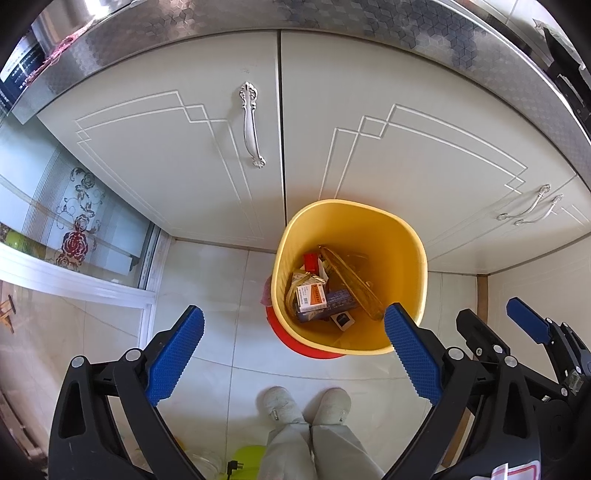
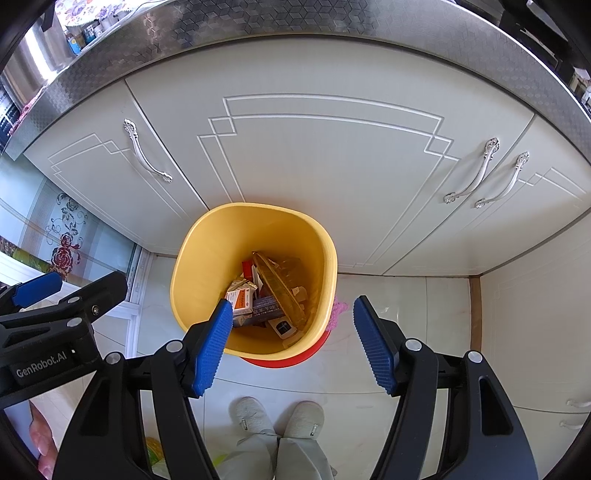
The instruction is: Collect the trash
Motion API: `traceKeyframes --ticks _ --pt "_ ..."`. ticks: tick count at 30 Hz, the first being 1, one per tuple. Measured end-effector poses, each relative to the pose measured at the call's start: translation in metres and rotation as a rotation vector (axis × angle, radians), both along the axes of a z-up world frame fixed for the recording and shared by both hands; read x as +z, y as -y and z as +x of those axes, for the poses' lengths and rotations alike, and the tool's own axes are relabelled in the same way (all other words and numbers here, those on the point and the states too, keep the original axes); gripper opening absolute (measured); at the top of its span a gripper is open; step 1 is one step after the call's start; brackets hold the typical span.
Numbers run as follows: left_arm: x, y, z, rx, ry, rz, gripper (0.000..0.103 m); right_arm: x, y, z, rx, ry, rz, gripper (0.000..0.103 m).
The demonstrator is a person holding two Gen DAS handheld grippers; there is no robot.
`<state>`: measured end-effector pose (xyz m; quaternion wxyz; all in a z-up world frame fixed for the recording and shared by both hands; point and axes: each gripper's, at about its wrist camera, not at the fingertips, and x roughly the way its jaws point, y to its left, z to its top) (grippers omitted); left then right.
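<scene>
A yellow bin (image 1: 402, 236) (image 2: 199, 266) stands on the tiled floor against the cabinet doors, seated in a red base (image 1: 295, 341) (image 2: 280, 360). Inside lie small cardboard boxes (image 1: 312, 293) (image 2: 242, 299), a blue packet (image 1: 338, 301) (image 2: 267, 306) and a clear yellowish plastic tray (image 1: 354, 280) (image 2: 282, 284). My left gripper (image 1: 293, 319) hangs above the bin's near rim, open, with nothing between its blue pads. My right gripper (image 2: 291, 312) hovers over the bin too, open and empty. Each gripper shows at the edge of the other's view.
White cabinet doors (image 1: 177, 147) (image 2: 325, 166) with silver handles rise behind the bin under a steel counter edge (image 1: 332, 18). A sliding glass door (image 1: 74, 229) is at the left. The person's two slippered feet (image 1: 306, 404) (image 2: 277, 411) stand just before the bin. Something pink (image 2: 338, 310) lies beside it.
</scene>
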<state>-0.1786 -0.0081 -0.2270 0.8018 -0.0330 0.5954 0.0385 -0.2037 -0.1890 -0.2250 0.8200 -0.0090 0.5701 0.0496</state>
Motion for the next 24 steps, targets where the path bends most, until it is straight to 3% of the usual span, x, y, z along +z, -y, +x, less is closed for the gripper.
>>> traceKeyframes --ticks 8,11,13,17,24 --pt "0.0005 0.0002 0.0001 0.002 0.004 0.011 0.096 0.0003 -0.0004 0.0002 0.004 0.001 -0.005 0.069" --pt "0.0003 -0.0001 0.0 0.0 0.004 0.015 0.086 0.0008 -0.0005 0.0003 0.004 0.001 -0.006 0.069" --pt "0.0004 0.0002 0.0003 -0.002 0.005 0.021 0.084 0.0015 0.0003 0.0007 0.004 0.002 -0.005 0.069" --pt "0.0008 -0.0004 0.0012 0.005 0.002 0.015 0.094 0.0018 0.0001 0.001 0.006 0.003 -0.005 0.07" --pt "0.0026 -0.0027 0.0014 0.018 0.003 0.006 0.096 0.0015 -0.0004 0.0007 0.007 0.002 0.0 0.071"
